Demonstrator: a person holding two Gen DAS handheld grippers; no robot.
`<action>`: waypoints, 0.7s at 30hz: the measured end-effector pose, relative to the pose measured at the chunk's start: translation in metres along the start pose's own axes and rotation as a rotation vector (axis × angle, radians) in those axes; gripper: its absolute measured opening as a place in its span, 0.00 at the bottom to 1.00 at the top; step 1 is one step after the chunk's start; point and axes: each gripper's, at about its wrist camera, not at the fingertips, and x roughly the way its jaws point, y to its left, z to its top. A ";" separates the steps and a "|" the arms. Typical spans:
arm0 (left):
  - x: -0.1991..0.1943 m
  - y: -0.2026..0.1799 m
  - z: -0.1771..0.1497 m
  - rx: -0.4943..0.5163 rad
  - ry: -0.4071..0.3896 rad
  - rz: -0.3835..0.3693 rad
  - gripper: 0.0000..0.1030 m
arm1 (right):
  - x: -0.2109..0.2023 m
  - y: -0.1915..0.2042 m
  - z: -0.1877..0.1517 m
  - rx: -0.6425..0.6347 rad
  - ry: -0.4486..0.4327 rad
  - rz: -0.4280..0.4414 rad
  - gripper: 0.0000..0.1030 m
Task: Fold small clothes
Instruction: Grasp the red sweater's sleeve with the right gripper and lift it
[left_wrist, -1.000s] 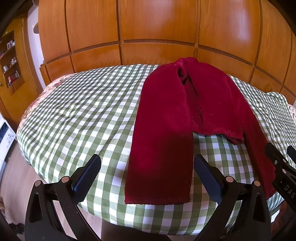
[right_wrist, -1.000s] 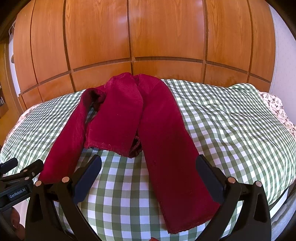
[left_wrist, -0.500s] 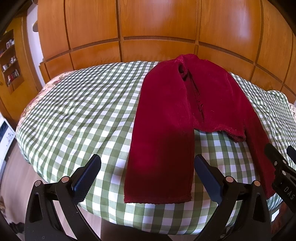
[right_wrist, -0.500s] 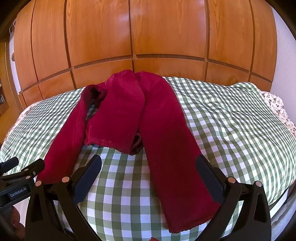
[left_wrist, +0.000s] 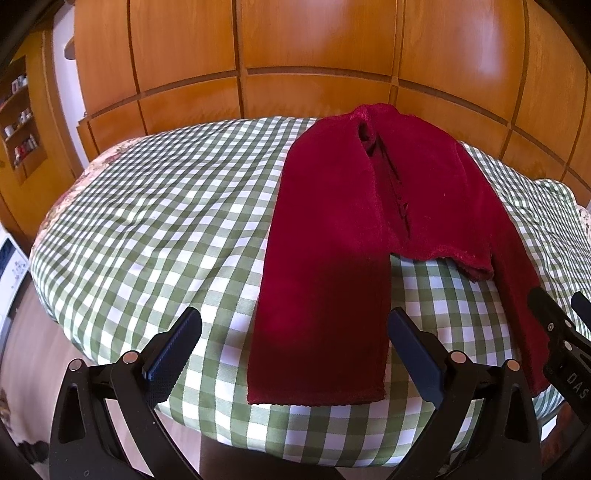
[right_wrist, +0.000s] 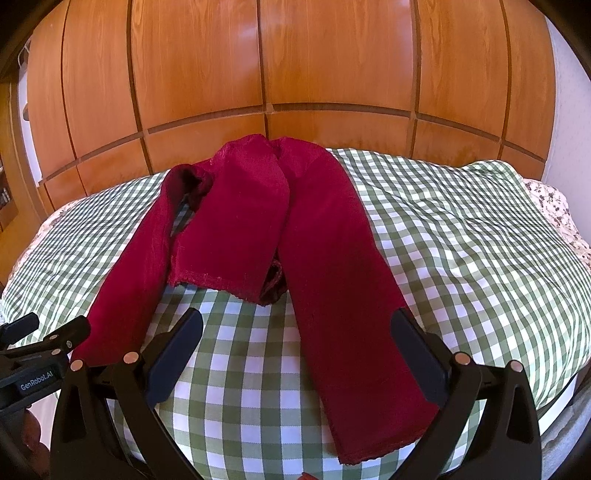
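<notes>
We judge the red cardigan (left_wrist: 332, 229) soft, limp and light, best pinched at each sleeve cuff; both left hand-held gripper (left_wrist: 295, 354) and right hand-held gripper (right_wrist: 295, 354) hover spread, empty.

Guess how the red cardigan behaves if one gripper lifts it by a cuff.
The cardigan is probably floppy: it drapes flat over the bedcover. The sleeves would likely trail and unfold. Its plush pile looks grippy, not slippery.
</notes>
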 end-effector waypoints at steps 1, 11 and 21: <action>0.001 0.000 0.000 0.000 0.002 -0.002 0.96 | 0.000 0.000 0.000 -0.001 -0.001 0.000 0.98; 0.023 0.009 -0.001 -0.001 0.074 -0.051 0.96 | 0.022 -0.015 0.003 -0.102 0.002 -0.013 0.98; 0.038 0.035 -0.004 -0.033 -0.002 -0.067 0.96 | 0.049 -0.090 0.010 0.000 0.104 -0.009 0.98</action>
